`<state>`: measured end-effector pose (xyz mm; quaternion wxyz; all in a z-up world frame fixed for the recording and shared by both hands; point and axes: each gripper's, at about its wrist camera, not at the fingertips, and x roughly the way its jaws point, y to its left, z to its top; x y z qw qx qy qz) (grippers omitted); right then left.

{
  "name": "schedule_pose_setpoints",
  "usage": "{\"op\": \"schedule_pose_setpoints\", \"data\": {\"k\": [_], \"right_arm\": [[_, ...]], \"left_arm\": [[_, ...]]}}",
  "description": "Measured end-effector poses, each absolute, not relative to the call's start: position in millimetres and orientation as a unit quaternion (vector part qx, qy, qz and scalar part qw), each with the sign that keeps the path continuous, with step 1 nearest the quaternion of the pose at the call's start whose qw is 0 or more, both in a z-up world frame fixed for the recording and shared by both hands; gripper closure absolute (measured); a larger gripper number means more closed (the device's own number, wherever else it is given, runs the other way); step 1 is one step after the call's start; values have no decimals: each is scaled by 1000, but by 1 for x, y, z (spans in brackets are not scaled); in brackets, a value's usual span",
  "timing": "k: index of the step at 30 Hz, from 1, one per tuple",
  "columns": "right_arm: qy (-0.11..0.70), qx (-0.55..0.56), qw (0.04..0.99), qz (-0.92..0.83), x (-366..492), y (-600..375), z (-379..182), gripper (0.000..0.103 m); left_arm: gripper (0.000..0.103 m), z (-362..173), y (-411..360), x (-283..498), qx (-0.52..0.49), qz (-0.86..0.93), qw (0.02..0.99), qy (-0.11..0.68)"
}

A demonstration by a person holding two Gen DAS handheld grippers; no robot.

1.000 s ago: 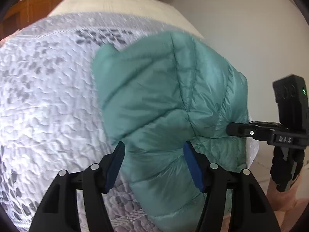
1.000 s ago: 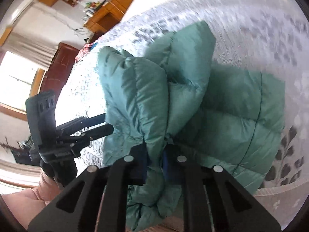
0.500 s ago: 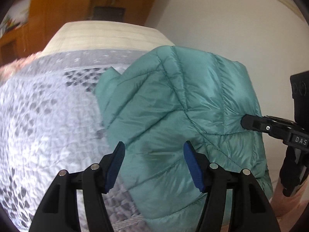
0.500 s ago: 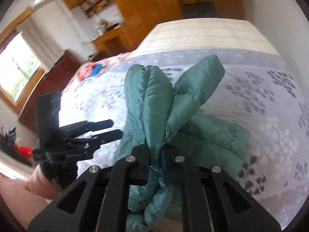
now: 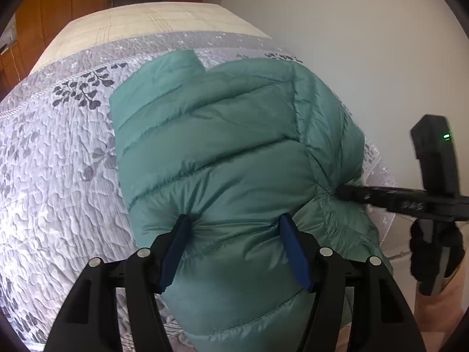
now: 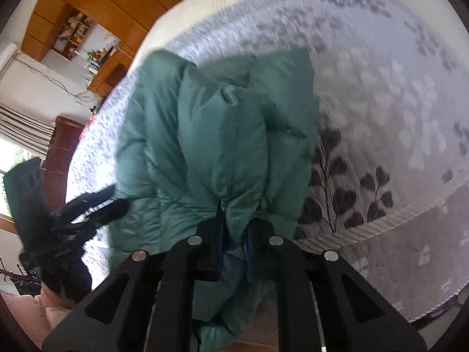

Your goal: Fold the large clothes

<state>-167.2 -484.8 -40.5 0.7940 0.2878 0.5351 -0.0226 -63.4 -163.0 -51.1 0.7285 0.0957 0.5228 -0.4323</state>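
A teal puffer jacket (image 5: 234, 135) lies folded in a thick bundle on the quilted bedspread (image 5: 58, 176), near the bed's corner. My left gripper (image 5: 234, 223) stands open astride a bulge of the jacket, its blue fingertips (image 5: 181, 226) dug into the padding. In the right wrist view, my right gripper (image 6: 234, 228) has a bunched fold of the jacket (image 6: 205, 135) between its pads, and its jaws are opening. The right gripper (image 5: 340, 190) also shows in the left wrist view, with its tip at the jacket's right edge. The left gripper (image 6: 117, 202) shows at the jacket's left side.
The grey leaf-patterned bedspread (image 6: 381, 88) ends at a piped bed edge (image 6: 381, 220) close to the jacket. A white wall (image 5: 351, 44) runs along the bed's far side. Wooden cabinets (image 6: 88, 0) and shelves stand at the back. A person's arm (image 5: 439, 308) holds the right gripper.
The jacket's raised fold has come down onto the bundle. My left gripper has shifted over the jacket and sunk its tips into it. The gap between the right gripper's pads has widened slightly.
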Motion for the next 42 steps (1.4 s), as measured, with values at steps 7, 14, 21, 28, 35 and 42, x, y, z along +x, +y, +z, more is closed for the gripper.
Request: {"op": "schedule_pose_setpoints", "data": {"k": [7, 14, 21, 28, 35, 42], "right_arm": [[546, 331, 770, -5, -160, -494, -87, 87], [555, 328, 764, 5, -147, -498, -99, 85], [573, 277, 771, -20, -136, -497, -71, 62], [518, 175, 836, -54, -142, -492, 27, 63], [473, 125, 871, 28, -66, -439, 30, 70], [518, 149, 842, -13, -51, -477, -34, 79]], "left_arm": [[58, -51, -160, -71, 83, -434, 731, 520], [66, -65, -164, -72, 74, -431, 721, 537], [65, -55, -155, -63, 58, -426, 715, 551], [64, -17, -131, -35, 41, -394, 762, 512], [66, -33, -166, -27, 59, -367, 768, 521], [66, -56, -182, -33, 79, -360, 763, 531]]}}
